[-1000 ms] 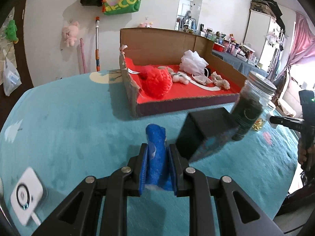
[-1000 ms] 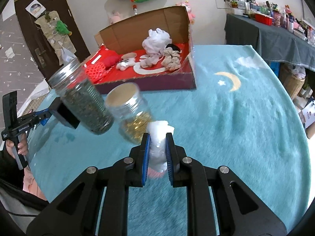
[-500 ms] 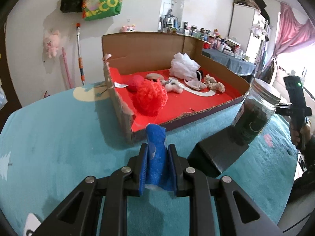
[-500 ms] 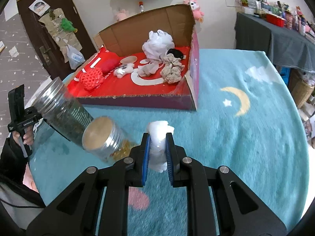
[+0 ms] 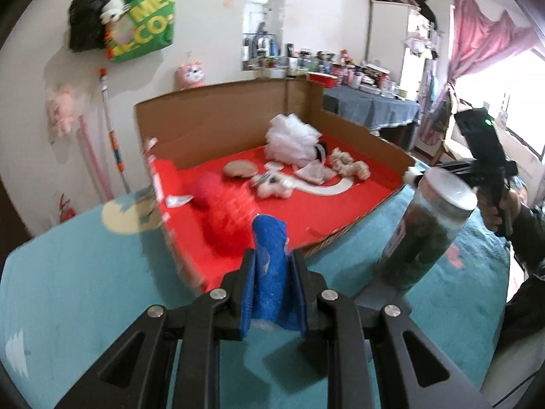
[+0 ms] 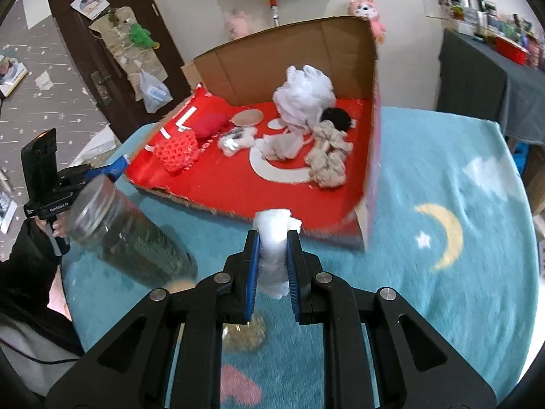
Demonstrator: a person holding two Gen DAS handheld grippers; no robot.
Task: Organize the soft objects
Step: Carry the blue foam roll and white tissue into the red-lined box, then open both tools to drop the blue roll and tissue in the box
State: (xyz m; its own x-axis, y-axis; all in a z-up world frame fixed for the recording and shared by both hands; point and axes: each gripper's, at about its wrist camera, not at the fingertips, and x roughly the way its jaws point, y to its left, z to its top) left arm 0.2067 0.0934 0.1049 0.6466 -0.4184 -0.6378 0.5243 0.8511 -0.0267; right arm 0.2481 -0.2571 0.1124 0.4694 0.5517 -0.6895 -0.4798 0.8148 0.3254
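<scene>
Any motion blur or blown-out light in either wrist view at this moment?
Left wrist view: red mesh puff and the box's near edge smear; the window at the right edge glares white. Right wrist view: the glass jar and the box's near corner are streaked; lighting is even.

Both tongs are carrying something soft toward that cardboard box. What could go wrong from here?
1. The tall glass jar stands beside the right tongs; a sideways swing could topple it.
2. The white wad or blue sponge might catch the cardboard box wall and slip out.
3. Dropped early, either would likely land on the teal blanket, not inside.
</scene>
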